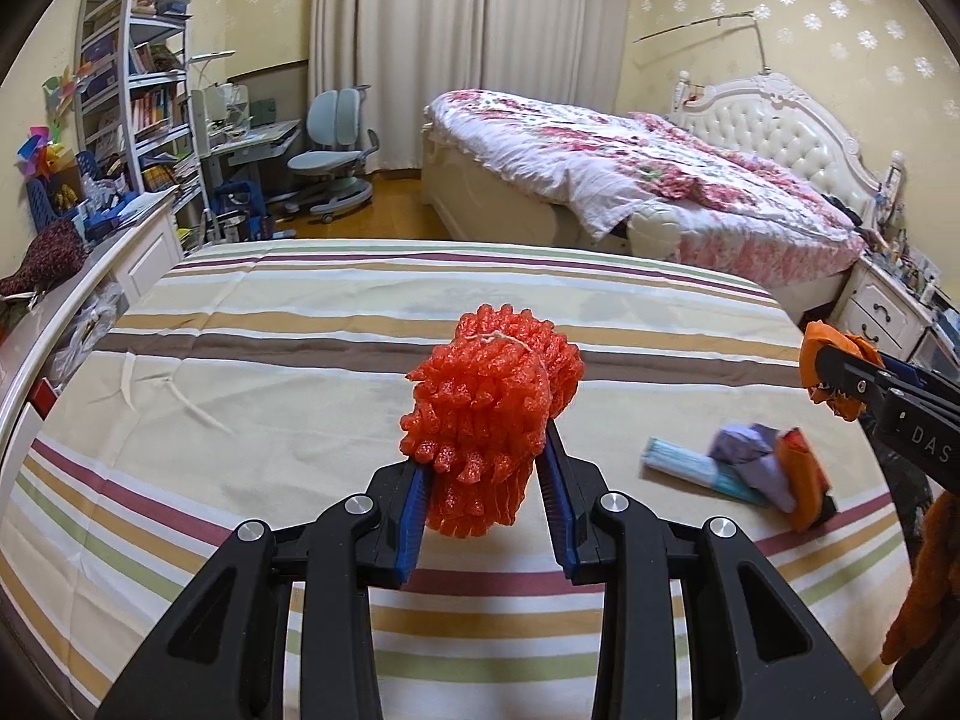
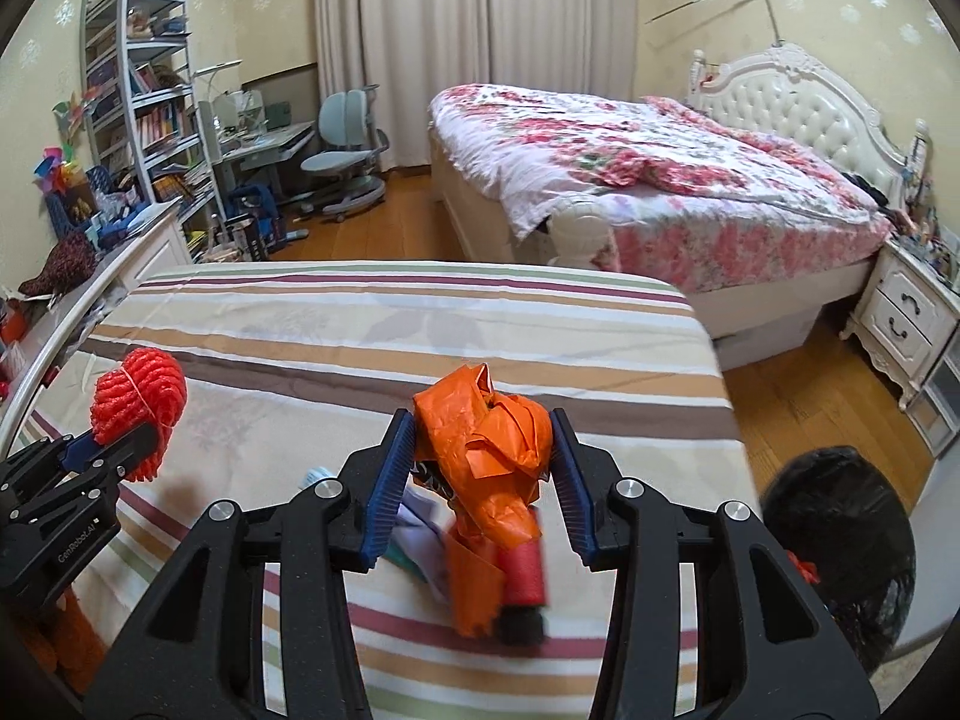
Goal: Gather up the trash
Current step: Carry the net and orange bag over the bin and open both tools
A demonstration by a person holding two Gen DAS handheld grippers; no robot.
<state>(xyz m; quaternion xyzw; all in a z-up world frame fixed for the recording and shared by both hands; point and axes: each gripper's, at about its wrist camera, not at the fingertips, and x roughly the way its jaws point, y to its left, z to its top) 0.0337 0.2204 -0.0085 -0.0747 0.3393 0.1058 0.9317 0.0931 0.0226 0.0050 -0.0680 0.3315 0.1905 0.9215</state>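
Left gripper (image 1: 487,468) clamps our red foam net (image 1: 489,420) above the striped bed (image 1: 300,360). Right gripper (image 2: 483,474) pinches orange plastic wrap (image 2: 489,450) above that bed; more scraps (image 1: 744,468) lie on it, black trash bag (image 2: 840,546) beside it.

Ahead of the tongs: floral bed (image 1: 630,162); ahead-left, bookshelf (image 1: 138,72), desk chair (image 1: 330,144); ahead-right, white nightstand (image 2: 906,312).
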